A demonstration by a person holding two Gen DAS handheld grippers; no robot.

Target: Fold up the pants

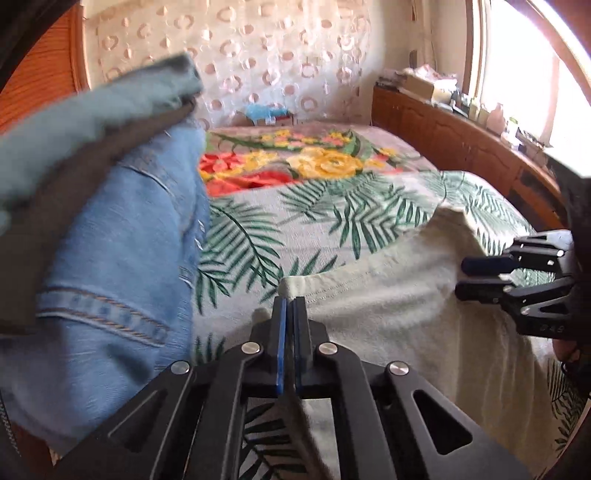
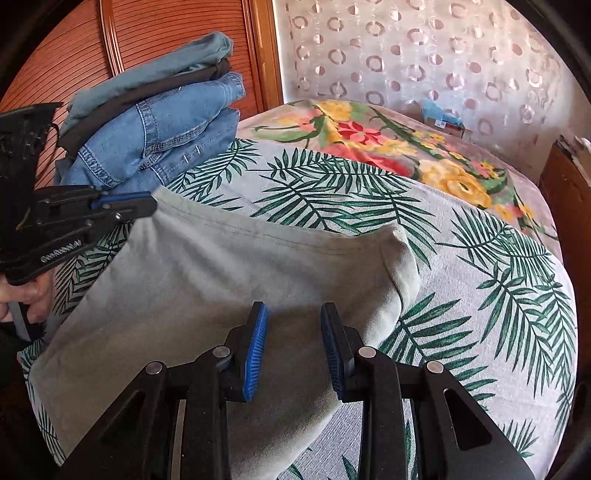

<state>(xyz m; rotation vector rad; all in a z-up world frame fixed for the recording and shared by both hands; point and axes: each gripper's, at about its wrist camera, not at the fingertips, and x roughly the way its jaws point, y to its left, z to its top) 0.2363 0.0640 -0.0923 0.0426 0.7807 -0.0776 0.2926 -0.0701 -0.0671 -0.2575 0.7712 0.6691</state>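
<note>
Pale grey-green pants (image 1: 388, 306) (image 2: 229, 266) lie spread on the palm-leaf bed cover (image 1: 280, 229) (image 2: 480, 295). My left gripper (image 1: 290, 304) (image 2: 149, 206) is shut on the pants' far left corner, and the cloth runs between its blue pads. My right gripper (image 2: 293, 321) (image 1: 461, 277) hangs low over the right part of the same pants. Its jaws stand apart with only flat cloth below them, and nothing is pinched. The pants' right corner (image 2: 400, 254) is bunched up just beyond it.
A stack of folded clothes (image 1: 110, 240) (image 2: 166, 122), jeans under a dark and a teal garment, sits on the bed's left side by a wooden wardrobe (image 2: 166, 33). A floral blanket (image 1: 314, 162) covers the far end. A wooden sideboard (image 1: 443, 136) runs along the right.
</note>
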